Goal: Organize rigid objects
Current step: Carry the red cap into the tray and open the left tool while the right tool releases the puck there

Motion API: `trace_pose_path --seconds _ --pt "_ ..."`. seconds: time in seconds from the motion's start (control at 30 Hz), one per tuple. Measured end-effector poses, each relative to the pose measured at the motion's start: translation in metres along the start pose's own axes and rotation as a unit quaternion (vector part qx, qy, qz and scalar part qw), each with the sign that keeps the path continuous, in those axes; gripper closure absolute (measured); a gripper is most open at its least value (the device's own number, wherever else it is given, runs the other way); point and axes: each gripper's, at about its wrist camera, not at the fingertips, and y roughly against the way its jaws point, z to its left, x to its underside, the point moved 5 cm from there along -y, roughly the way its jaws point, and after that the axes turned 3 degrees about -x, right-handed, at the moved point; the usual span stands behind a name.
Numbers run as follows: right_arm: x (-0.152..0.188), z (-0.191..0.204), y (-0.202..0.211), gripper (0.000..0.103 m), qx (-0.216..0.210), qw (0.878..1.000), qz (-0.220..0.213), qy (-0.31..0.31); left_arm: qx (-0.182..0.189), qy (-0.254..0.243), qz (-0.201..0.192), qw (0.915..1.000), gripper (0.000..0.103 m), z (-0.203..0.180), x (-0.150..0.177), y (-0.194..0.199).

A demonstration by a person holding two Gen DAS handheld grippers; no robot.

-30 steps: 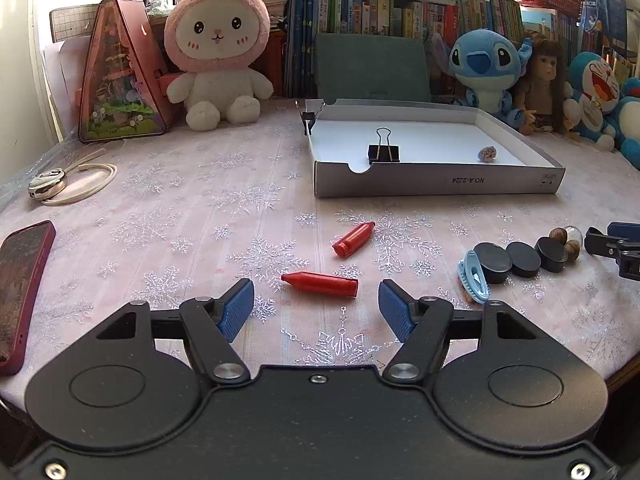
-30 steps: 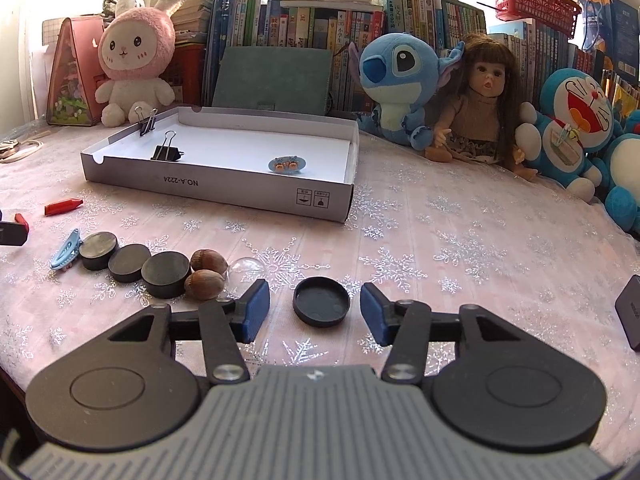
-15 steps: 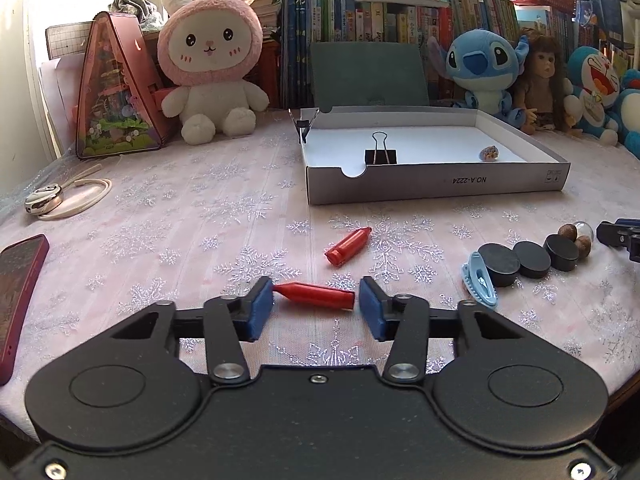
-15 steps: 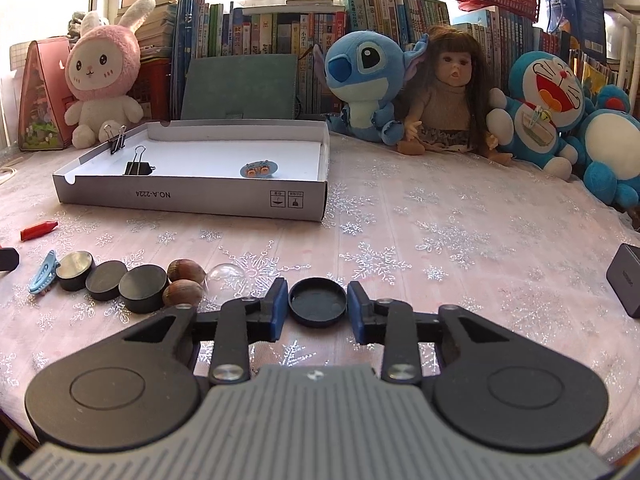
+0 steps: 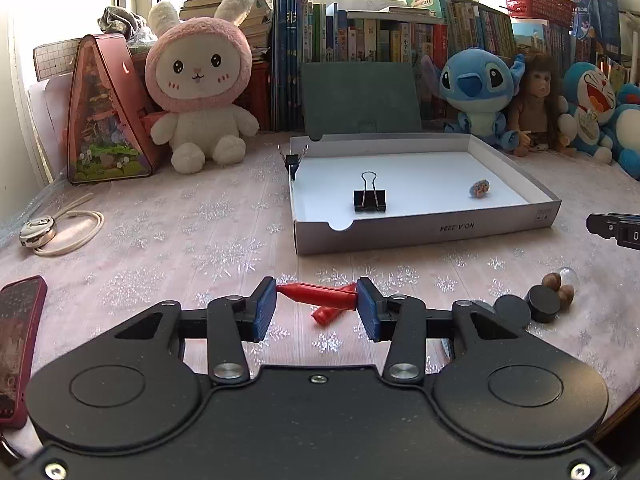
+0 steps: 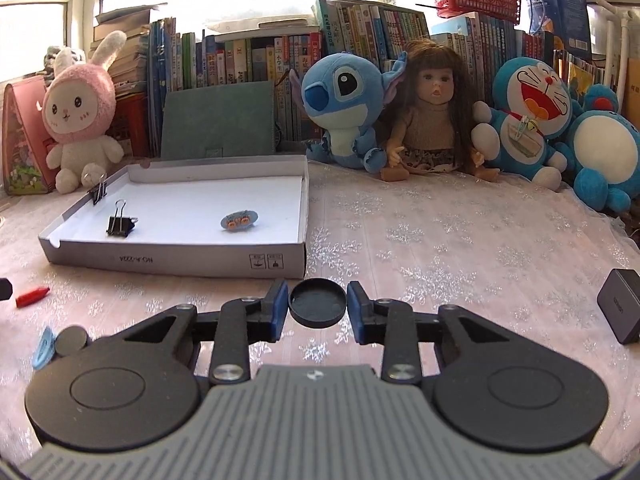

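Note:
In the left wrist view my left gripper [image 5: 316,305] is shut on a red cone-tipped piece [image 5: 320,295], held crosswise just above the tablecloth. A second red piece [image 5: 326,316] lies on the cloth beneath it. In the right wrist view my right gripper [image 6: 318,306] is shut on a round black cap [image 6: 320,314], lifted off the table. The open grey cardboard box [image 5: 424,234] stands ahead of both grippers and holds a black binder clip [image 5: 370,200] and a small patterned piece [image 5: 479,188]. A second clip [image 5: 294,160] is clamped on its far left corner.
Black discs [image 5: 512,311], nuts [image 5: 554,281] and a clear ball lie right of the left gripper. A blue clip [image 6: 42,346] lies by a disc. A red phone [image 5: 18,344] is at the left edge, a black device [image 6: 622,306] at the right. Plush toys and books line the back.
Both grippers closed, the left on the red piece and the right on the black cap, then rose with them off the cloth. The box now appears nearer in both views.

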Motion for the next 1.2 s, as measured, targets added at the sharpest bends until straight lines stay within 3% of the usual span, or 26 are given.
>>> trace_pose_path --seconds 0.2,0.57,1.0,1.2 --pt "-0.025 0.005 -0.015 0.066 -0.007 0.999 -0.014 -0.052 0.001 0.007 -0.011 0.9999 0.062 -0.004 -0.029 -0.006" --pt "-0.059 0.021 -0.041 0.066 -0.033 0.999 -0.015 -0.032 0.012 0.023 -0.007 0.9996 0.062 -0.010 -0.076 -0.037" --pt "-0.093 0.024 -0.095 0.066 -0.076 0.993 0.081 -0.033 0.021 0.032 0.050 0.9980 0.062 -0.014 -0.126 -0.107" --pt "-0.102 0.038 -0.121 0.065 -0.072 0.990 0.121 -0.016 0.022 0.039 0.090 0.9950 0.062 -0.017 -0.134 -0.145"
